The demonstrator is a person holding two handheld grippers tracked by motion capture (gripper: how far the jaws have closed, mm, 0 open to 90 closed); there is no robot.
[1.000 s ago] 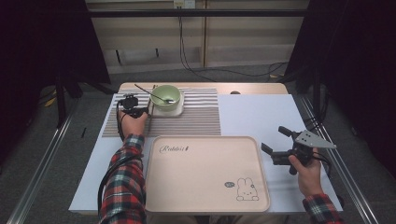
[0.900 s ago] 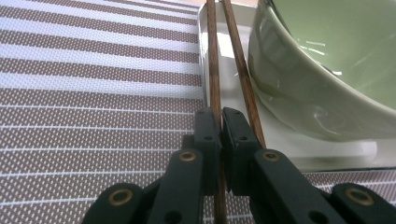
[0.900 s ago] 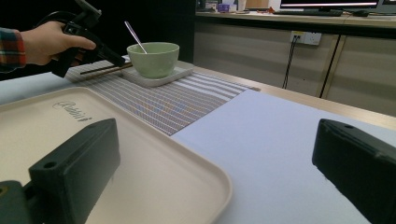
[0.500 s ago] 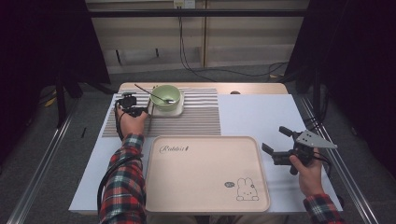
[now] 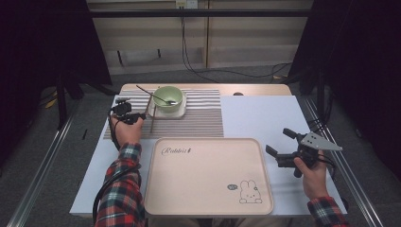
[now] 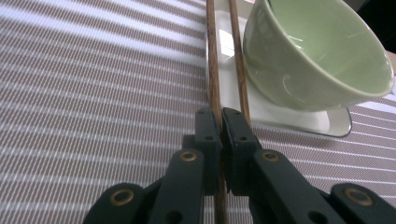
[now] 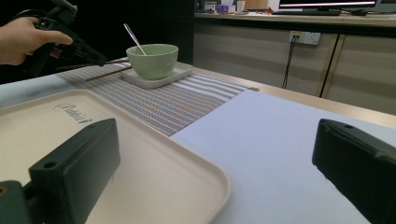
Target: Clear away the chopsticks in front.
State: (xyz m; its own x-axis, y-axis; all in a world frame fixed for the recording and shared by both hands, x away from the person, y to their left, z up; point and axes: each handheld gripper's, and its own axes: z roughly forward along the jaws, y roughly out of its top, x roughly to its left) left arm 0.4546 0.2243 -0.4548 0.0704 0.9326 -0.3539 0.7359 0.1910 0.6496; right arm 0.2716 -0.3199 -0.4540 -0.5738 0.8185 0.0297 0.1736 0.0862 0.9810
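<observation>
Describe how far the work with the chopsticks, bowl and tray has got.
Early stage. In hand: the left gripper is shut on one chopstick, its tip lifted beside the green bowl. The second chopstick is not in its jaws. Nothing looks finished: the tray holds nothing, and the bowl with its spoon sits on the white dish. The right gripper waits open beside the tray.

Pale green bowl (image 5: 168, 97) with metal spoon (image 5: 156, 96) on a white square plate (image 5: 178, 112), striped placemat (image 5: 203, 116), beige rabbit-print tray (image 5: 208, 175), white sheet (image 5: 265, 118) across the wooden surface (image 5: 255, 89)
</observation>
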